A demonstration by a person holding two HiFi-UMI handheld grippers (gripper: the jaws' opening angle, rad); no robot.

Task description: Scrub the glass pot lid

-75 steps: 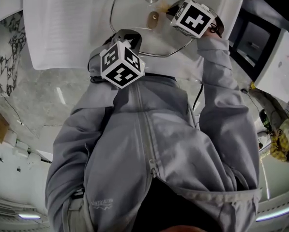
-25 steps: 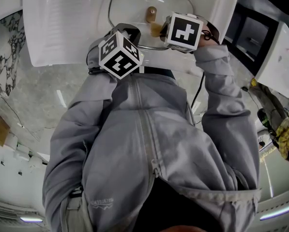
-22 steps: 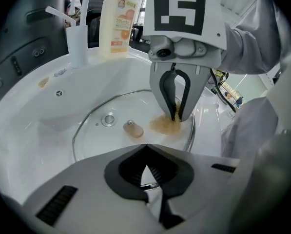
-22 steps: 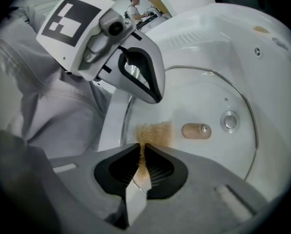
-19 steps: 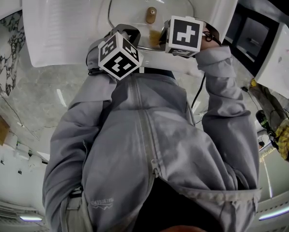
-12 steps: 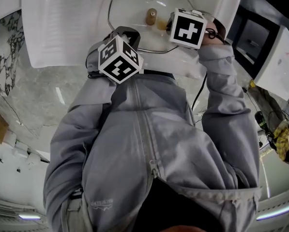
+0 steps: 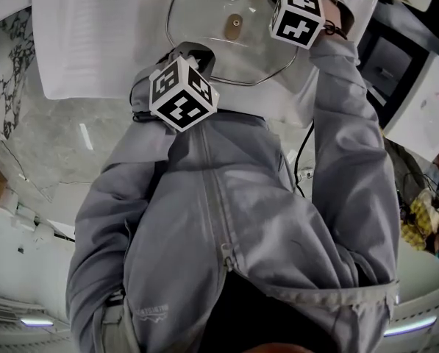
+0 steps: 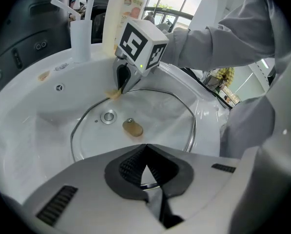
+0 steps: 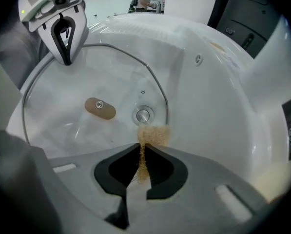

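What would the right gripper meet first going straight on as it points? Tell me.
The sponge in the right gripper would meet the glass pot lid first, at its rim; it may already touch.

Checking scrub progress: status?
Left gripper shut on glass pot lid rim. Right gripper shut on sponge beside steam vent. Lid flat in sink. Nothing blocking.

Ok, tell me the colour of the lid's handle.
Tan; the handle shows best in the right gripper view.
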